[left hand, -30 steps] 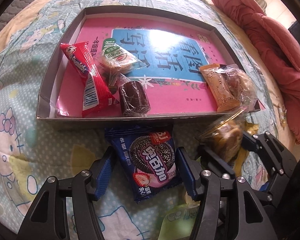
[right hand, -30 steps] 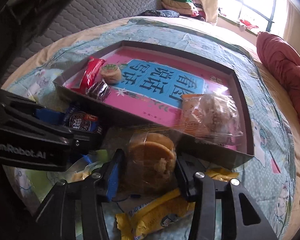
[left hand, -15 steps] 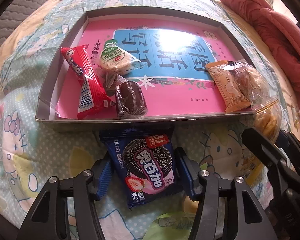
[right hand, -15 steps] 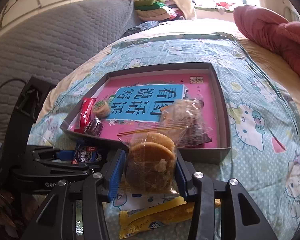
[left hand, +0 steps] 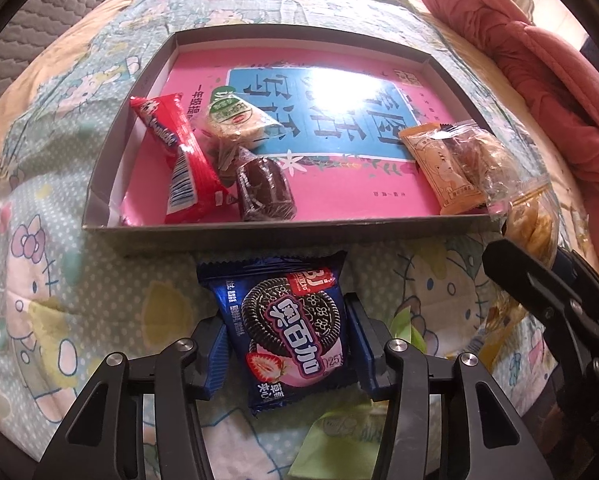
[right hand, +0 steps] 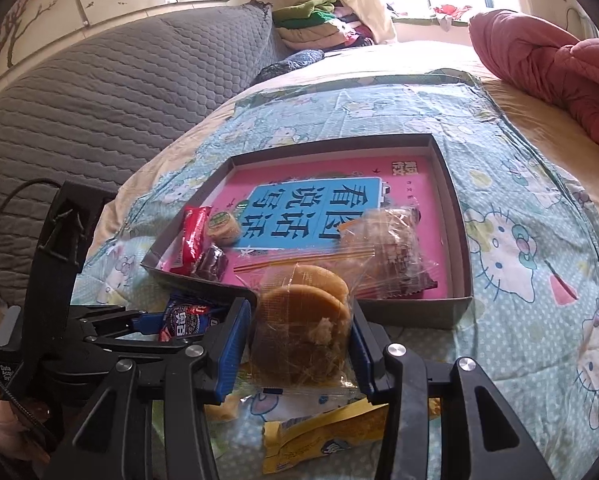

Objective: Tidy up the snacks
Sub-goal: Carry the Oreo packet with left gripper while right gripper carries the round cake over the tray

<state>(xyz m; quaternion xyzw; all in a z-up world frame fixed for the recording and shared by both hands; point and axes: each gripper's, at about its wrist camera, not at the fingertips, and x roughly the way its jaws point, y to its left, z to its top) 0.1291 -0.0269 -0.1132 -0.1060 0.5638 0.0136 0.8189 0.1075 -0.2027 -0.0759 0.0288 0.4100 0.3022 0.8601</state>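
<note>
- The left tool [left hand: 285, 346] straddles a blue cookie packet [left hand: 285, 326] printed with a dark sandwich biscuit and a strawberry; its jaws have just been closing and the blue pads now sit against the packet's sides; the packet lies on the bed's cartoon-cat sheet [left hand: 55, 280], just in front of the grey tray [left hand: 283, 229]
- The right tool [right hand: 297, 350] clamps a clear bag of round golden cakes [right hand: 303, 320], two discs stacked inside crinkled film; it is held above the sheet, near the tray's front wall
- Inside the tray, on a pink and blue book cover [left hand: 339, 132]: a red wafer bar [left hand: 183, 164], a round green-labelled pastry [left hand: 235, 122] and a dark chocolate roll [left hand: 265, 192] at the left; an orange packet [left hand: 443, 174] beside a clear-wrapped cake [left hand: 485, 166] at the right
- Only the right wrist view shows the grey quilted headboard [right hand: 119, 92], folded clothes [right hand: 319, 20] by the window, a yellow wrapper [right hand: 319, 436] under the tool and a hand [right hand: 3, 428] at the left edge
- Only the left wrist view shows a green wrapper [left hand: 335, 444] under the left tool
- Both show the red quilt [right hand: 547, 64]
</note>
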